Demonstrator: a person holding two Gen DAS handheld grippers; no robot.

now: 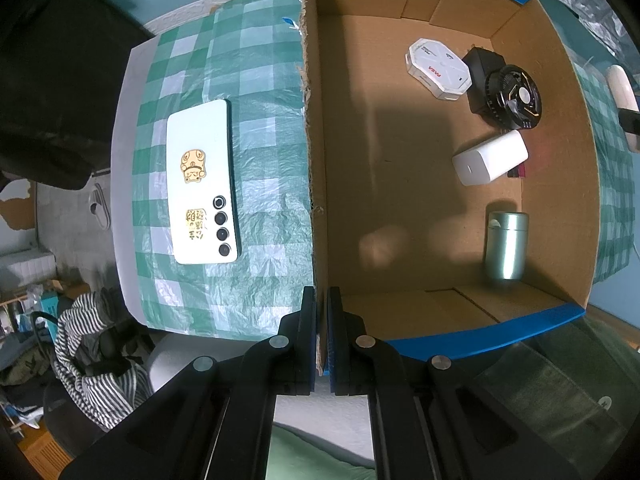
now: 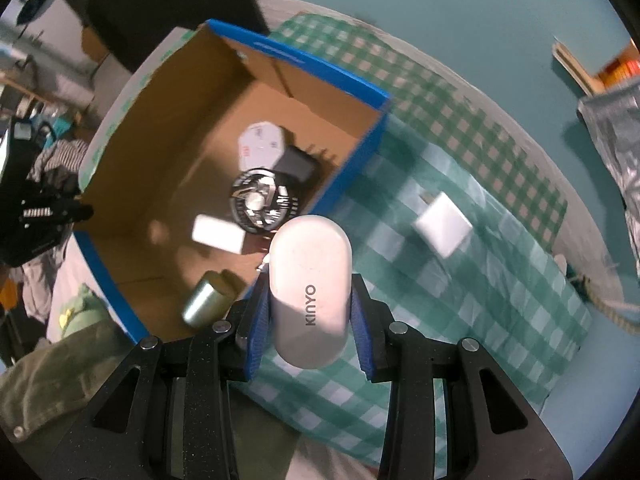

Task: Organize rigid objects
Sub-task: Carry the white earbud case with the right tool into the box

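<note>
- Right gripper clamps a white KINYO-branded capsule-shaped device across its flat sides, pads pressing both flanks, and carries it above the checked tablecloth, just beside the blue-edged cardboard box.
- Left gripper is pinched shut on the box wall, apparently steadying it.
- Inside the box lie a white octagonal gadget, a black adapter, a black round fan, a white block and a green metal cylinder.
- Outside the box, a white phone and a white charger wait on the cloth.
- Smooth, hard plastic suggests the capsule is light, stiff and slippery; a mid-body grip looks safest.
</note>
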